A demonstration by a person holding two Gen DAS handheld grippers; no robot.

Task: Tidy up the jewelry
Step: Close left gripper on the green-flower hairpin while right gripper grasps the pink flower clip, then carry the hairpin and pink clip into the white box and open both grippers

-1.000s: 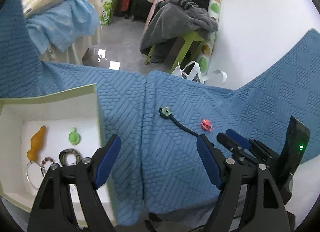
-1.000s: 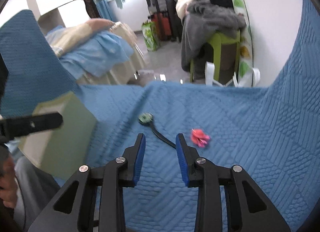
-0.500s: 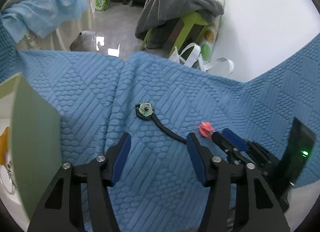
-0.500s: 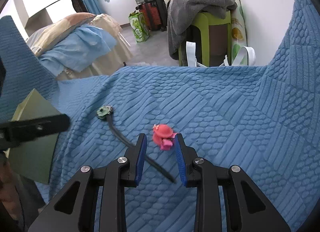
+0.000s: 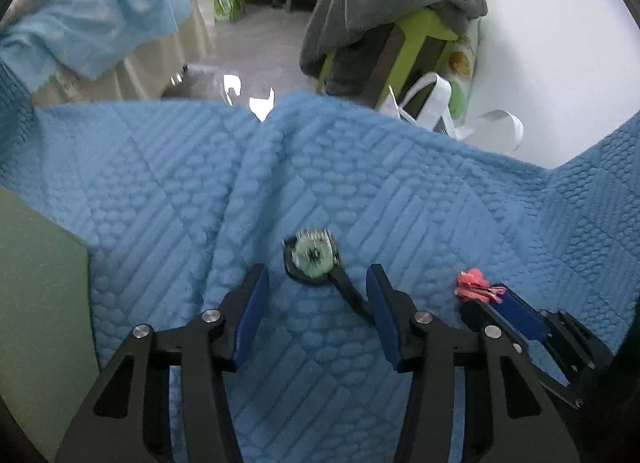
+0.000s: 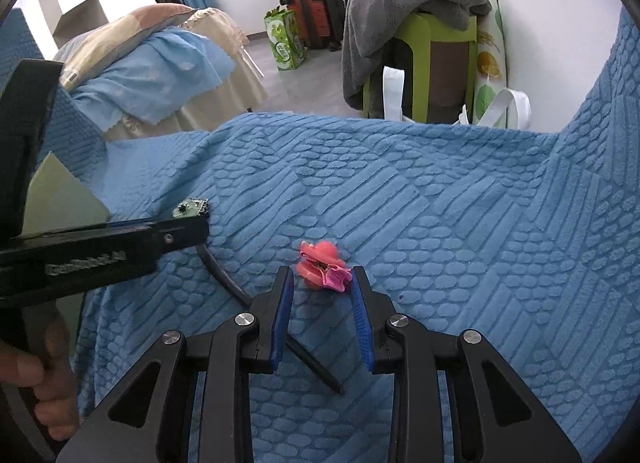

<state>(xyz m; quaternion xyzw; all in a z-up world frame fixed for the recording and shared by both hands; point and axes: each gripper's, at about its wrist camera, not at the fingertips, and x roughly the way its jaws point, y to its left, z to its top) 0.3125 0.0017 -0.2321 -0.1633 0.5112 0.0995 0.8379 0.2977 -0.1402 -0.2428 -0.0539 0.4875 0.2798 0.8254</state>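
A black hair stick with a green flower head [image 5: 314,257] lies on the blue quilted blanket [image 5: 160,183]. My left gripper [image 5: 316,283] is open, its fingers on either side of the stick just below the flower. A small pink hair clip [image 6: 322,265] lies to the right; it also shows in the left wrist view [image 5: 474,285]. My right gripper [image 6: 322,281] is open with the pink clip between its fingertips. In the right wrist view the stick [image 6: 224,275] runs under the left gripper's finger [image 6: 120,247].
The pale green wall of the jewelry box [image 5: 40,283] stands at the left; its corner shows in the right wrist view [image 6: 60,199]. Beyond the blanket's far edge are a green stool with grey clothes [image 5: 392,23], a white bag [image 5: 432,103] and a bed [image 6: 152,63].
My left gripper has moved right from over the box to the flower stick and narrowed its opening. My right gripper has moved forward and right until the pink clip sits between its fingertips.
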